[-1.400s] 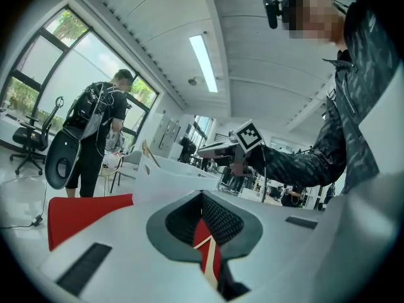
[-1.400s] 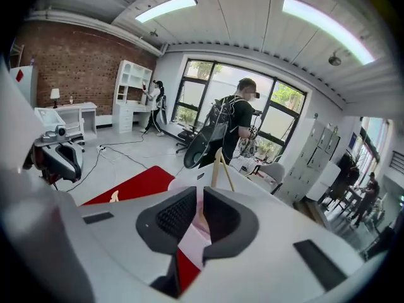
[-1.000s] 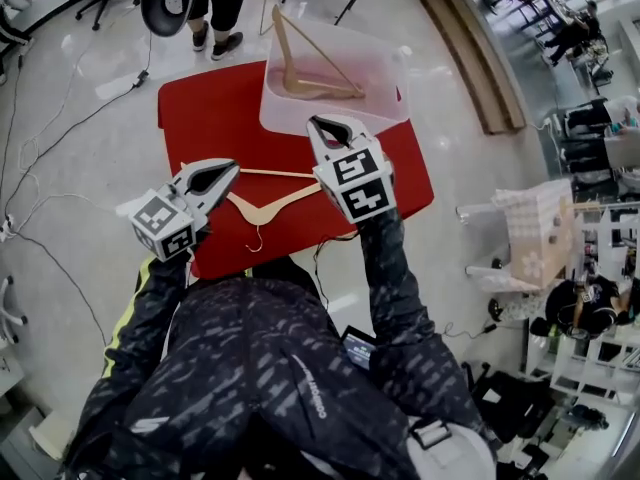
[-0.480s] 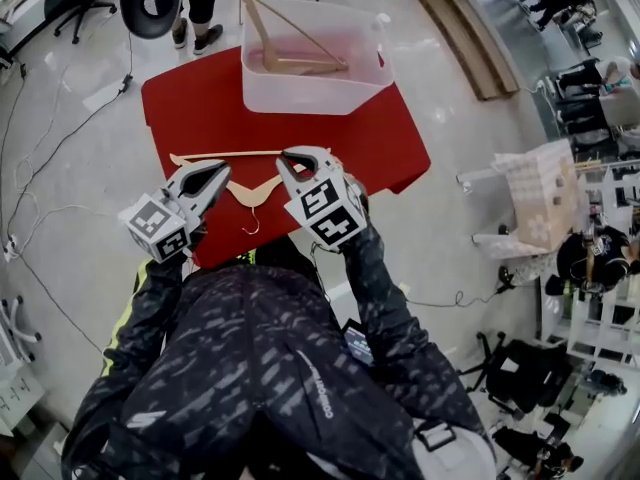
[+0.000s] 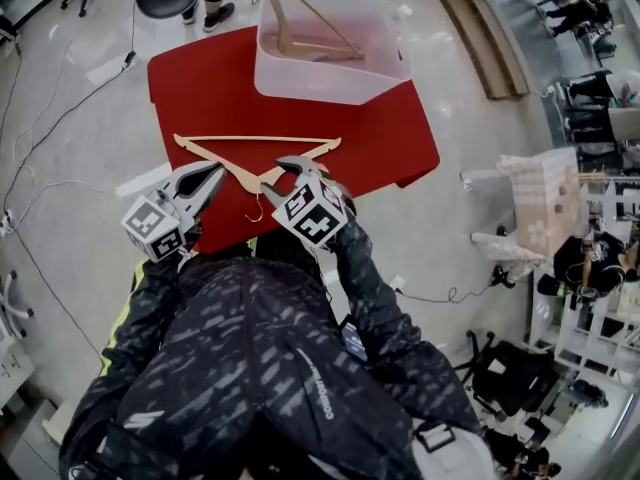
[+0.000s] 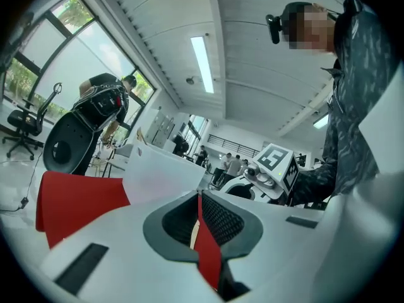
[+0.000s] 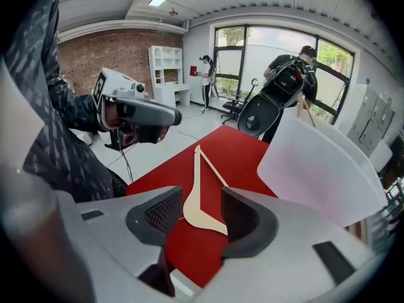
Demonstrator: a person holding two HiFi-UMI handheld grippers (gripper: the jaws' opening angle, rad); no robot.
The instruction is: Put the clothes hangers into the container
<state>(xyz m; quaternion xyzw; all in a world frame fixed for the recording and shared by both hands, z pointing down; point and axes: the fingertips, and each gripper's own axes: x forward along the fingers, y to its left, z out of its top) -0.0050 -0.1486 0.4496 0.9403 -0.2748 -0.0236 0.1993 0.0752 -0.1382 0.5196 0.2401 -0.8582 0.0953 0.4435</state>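
Straddling the wooden hanger (image 5: 256, 138) that is lying flat on the red table (image 5: 200, 78), the right gripper (image 7: 202, 197) is pointing steeply down with its jaws well apart; they have just been opening, and the hanger's broad middle is showing between the pads without either pad pressing on it. The left gripper (image 5: 214, 174) is waiting just beside it over the table's near edge, its jaws drawn together to a thin slit and gripping nothing. A second hanger (image 5: 310, 30) is already leaning inside the pale translucent container (image 5: 330, 80) at the far side of the table.

I am judging the hanger to be light and rigid, with smooth shaped wood that is likely offering little friction to the pads. The thick centre where the two shoulders are meeting, just above the small metal hook, is looking like the soundest place to pinch: it is the widest part and it is sitting close to the balance point, so the piece should be hanging level instead of swinging. The thin lower bar is looking weaker and more prone to twist.

No brand or label is showing on hanger or container; the gripper cubes are carrying only black-and-white square patterns, and the print on the person's dark jacket is proving too small to read
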